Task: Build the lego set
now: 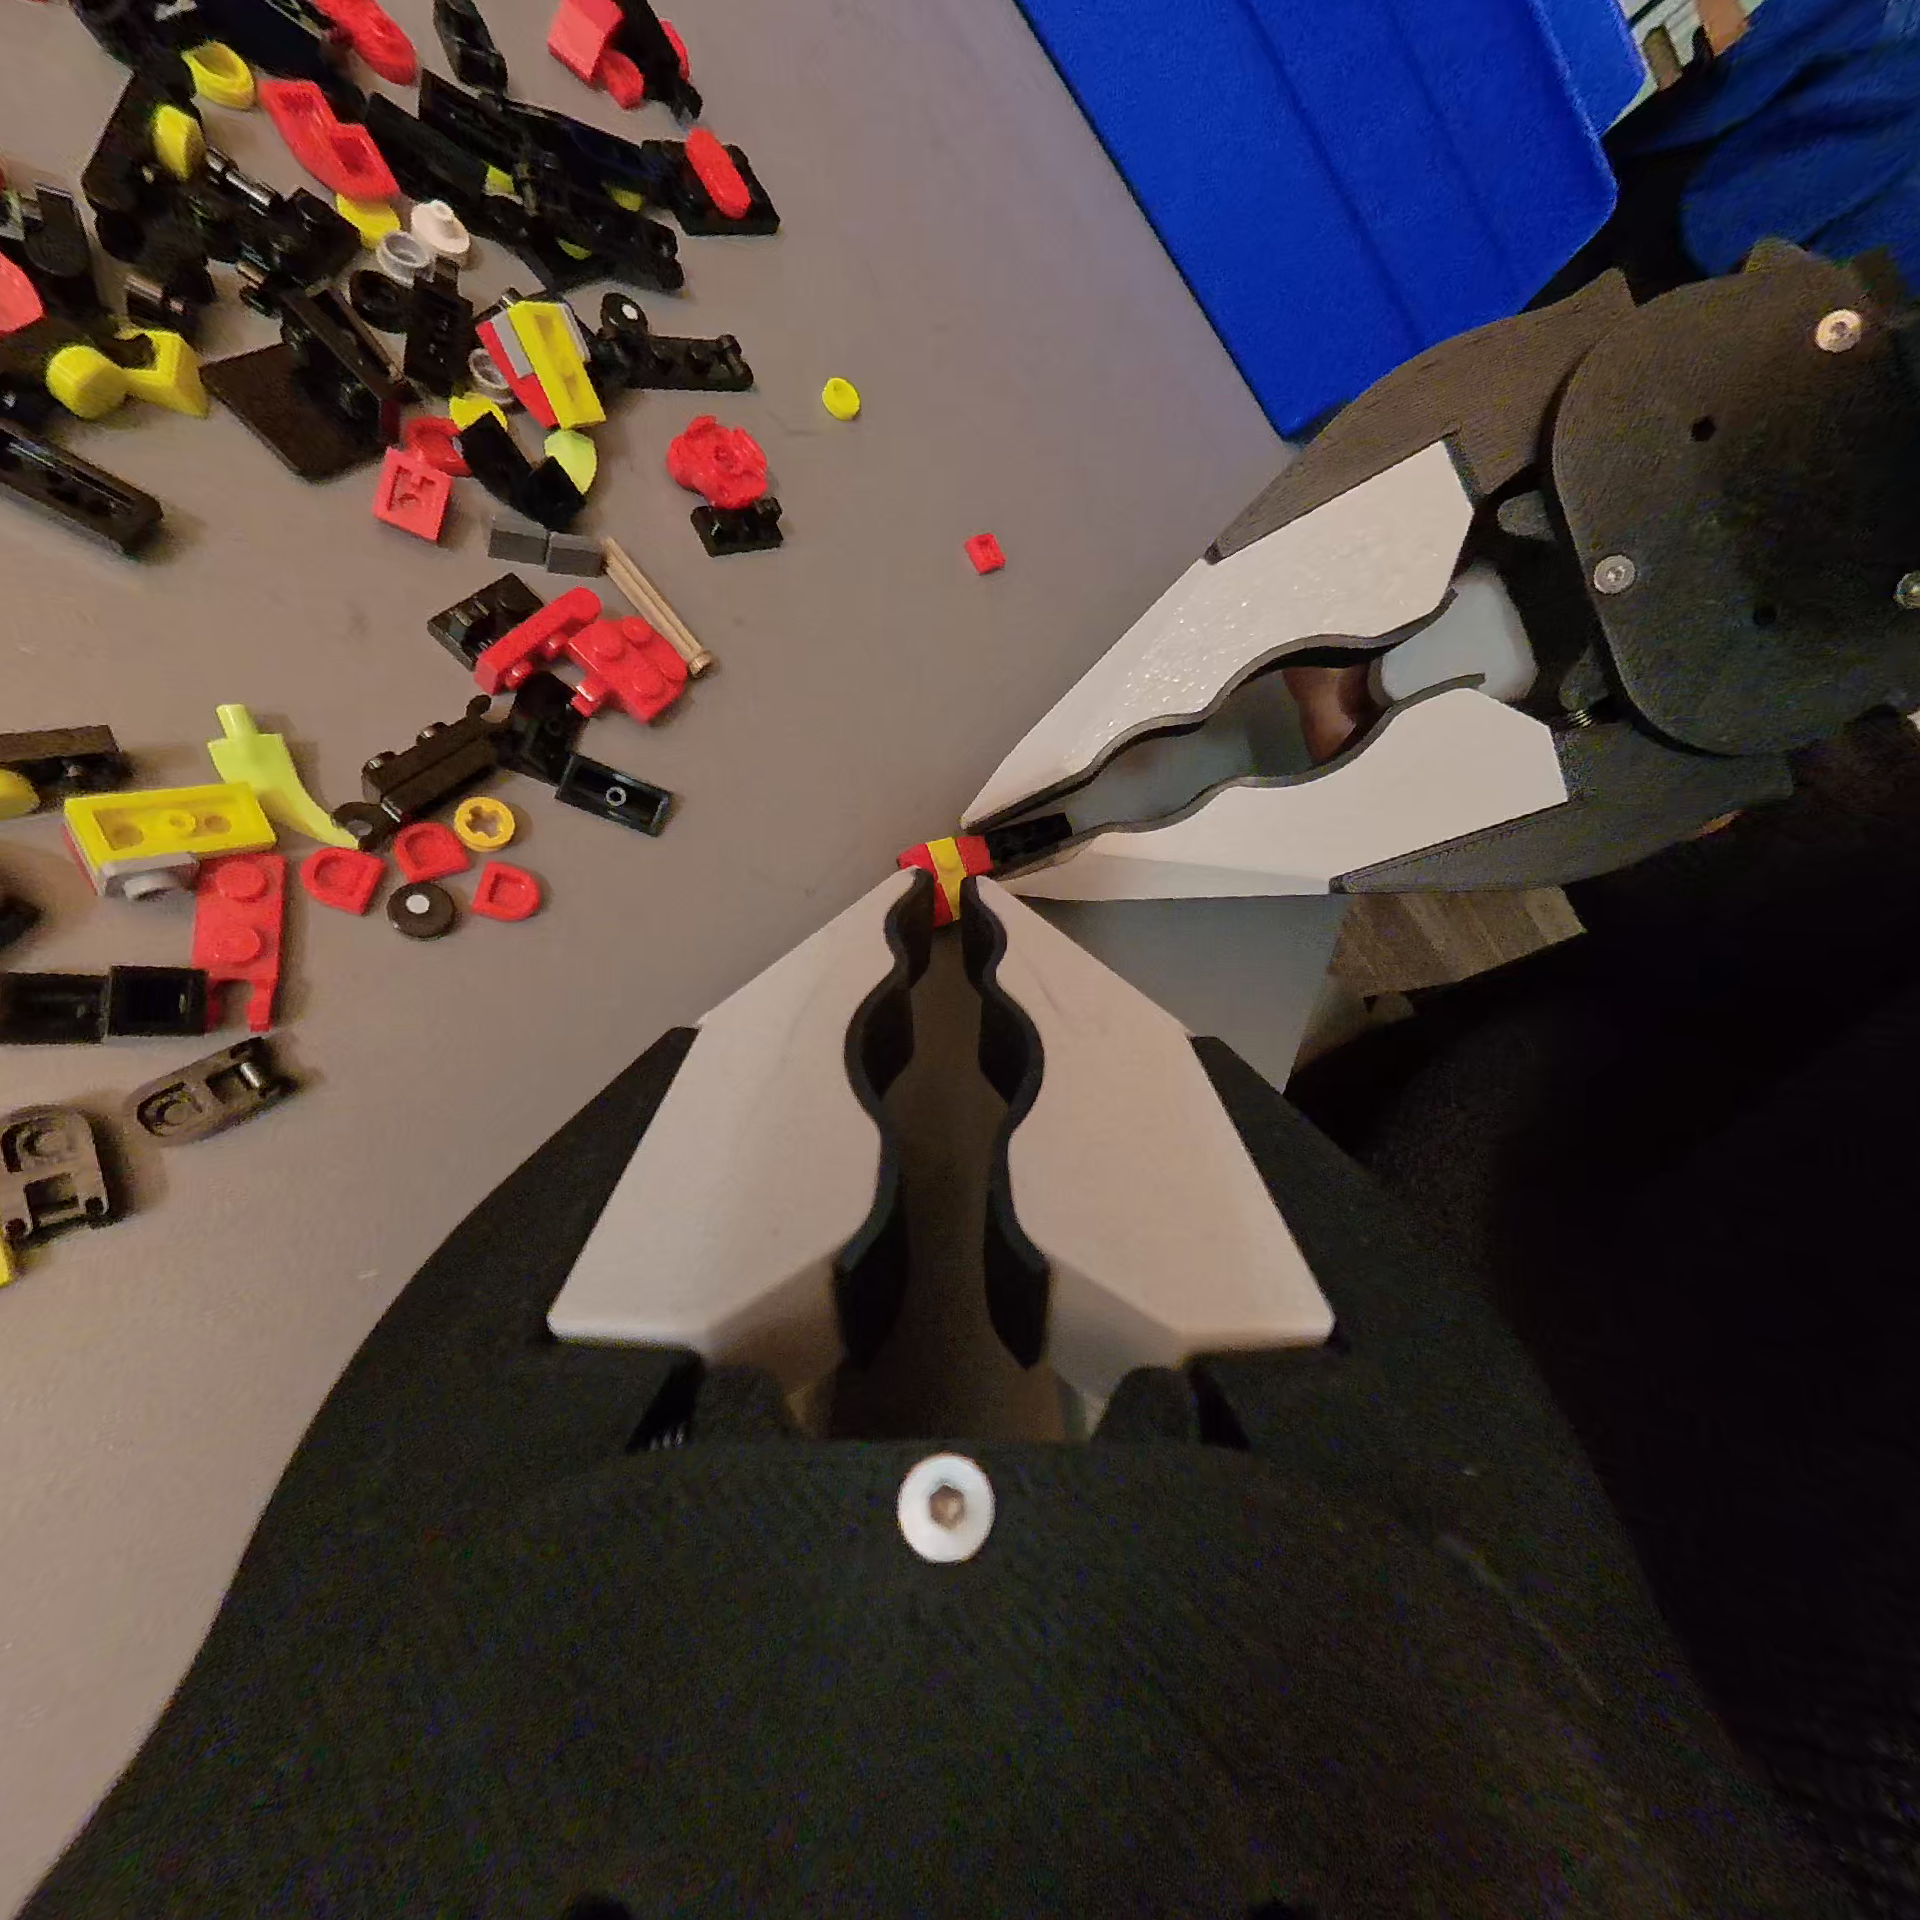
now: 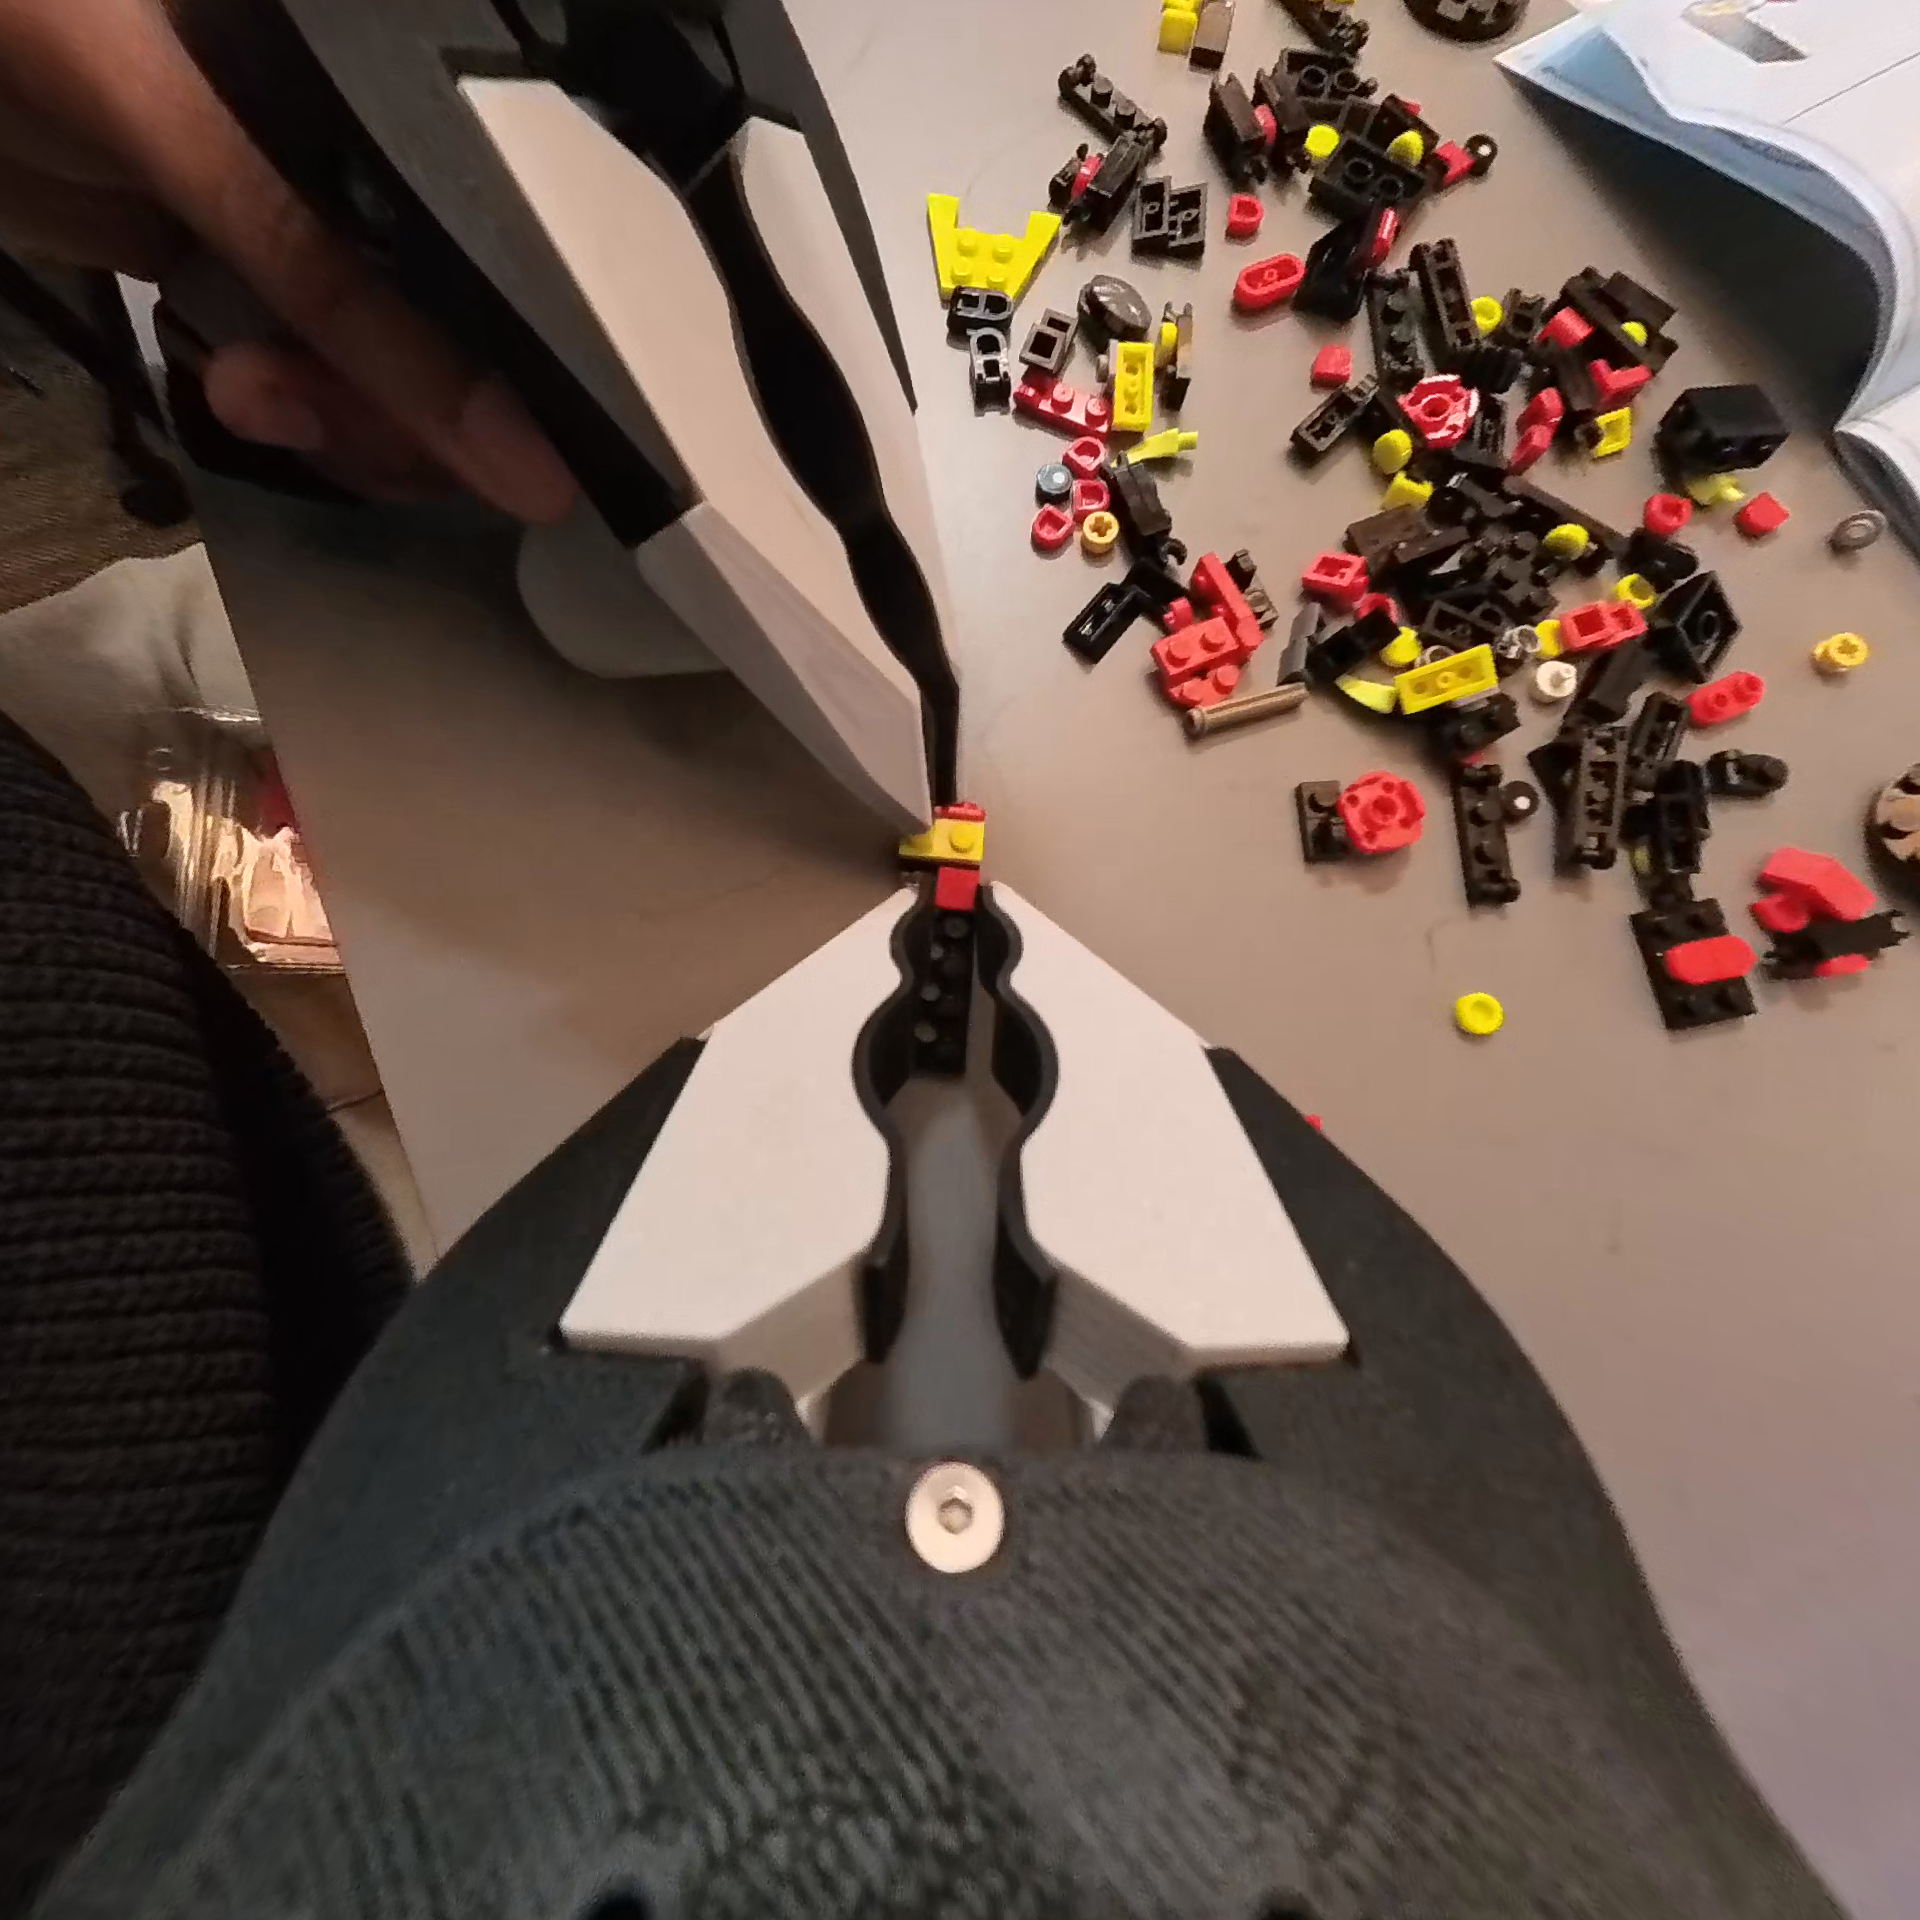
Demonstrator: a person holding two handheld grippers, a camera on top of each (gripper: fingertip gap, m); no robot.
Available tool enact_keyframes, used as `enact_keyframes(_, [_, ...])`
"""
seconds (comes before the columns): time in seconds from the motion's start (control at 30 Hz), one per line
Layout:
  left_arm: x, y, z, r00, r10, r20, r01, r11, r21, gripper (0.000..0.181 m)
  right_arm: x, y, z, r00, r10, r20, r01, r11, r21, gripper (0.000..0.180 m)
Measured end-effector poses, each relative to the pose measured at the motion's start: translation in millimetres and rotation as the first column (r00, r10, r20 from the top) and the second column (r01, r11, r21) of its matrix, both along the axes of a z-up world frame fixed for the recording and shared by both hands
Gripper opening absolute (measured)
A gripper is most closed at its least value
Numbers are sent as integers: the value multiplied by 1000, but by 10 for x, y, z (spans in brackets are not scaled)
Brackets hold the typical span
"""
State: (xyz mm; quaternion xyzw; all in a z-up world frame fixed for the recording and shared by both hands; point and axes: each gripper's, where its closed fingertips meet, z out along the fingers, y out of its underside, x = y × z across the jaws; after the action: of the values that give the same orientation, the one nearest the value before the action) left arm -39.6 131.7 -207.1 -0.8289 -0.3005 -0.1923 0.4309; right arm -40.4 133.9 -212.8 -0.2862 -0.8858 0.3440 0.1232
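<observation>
The right hand-held gripper [image 2: 951, 894] is clamped on a black studded strip [image 2: 940, 997], bracing it off the worktop [image 2: 1351, 1351]. The left hand-held gripper [image 1: 940, 883] pinches the red-and-yellow stack [image 1: 945, 862] at the strip's tip, probably to press it home. Loose bricks [image 2: 1455, 520] lie toward the worktop's far edge.

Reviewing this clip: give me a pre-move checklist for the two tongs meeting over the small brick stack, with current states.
1. Right tongs clamped on the long black studded plate: ok.
2. Left tongs pinching the small red and yellow brick stack at the plate's end: ok.
3. Stack fully seated on the plate: cannot tell.
4. Assembly held above the grey tabletop, clear of the loose red, yellow and black bricks: ok.
5. Open instruction booklet in view: ok.
</observation>
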Motion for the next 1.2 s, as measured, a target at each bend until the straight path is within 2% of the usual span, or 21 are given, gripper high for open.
enact_keyframes(1.07, [-1,4,2,1000,-3,2,3,1000,5,3,-6,-4,0,999,27,-24,-27,999,20,9])
enact_keyframes(1.2, [-1,4,3,1000,-3,3,3,1000,5,3,-6,-8,43,1000,21,-12,-21,1000,-22,10])
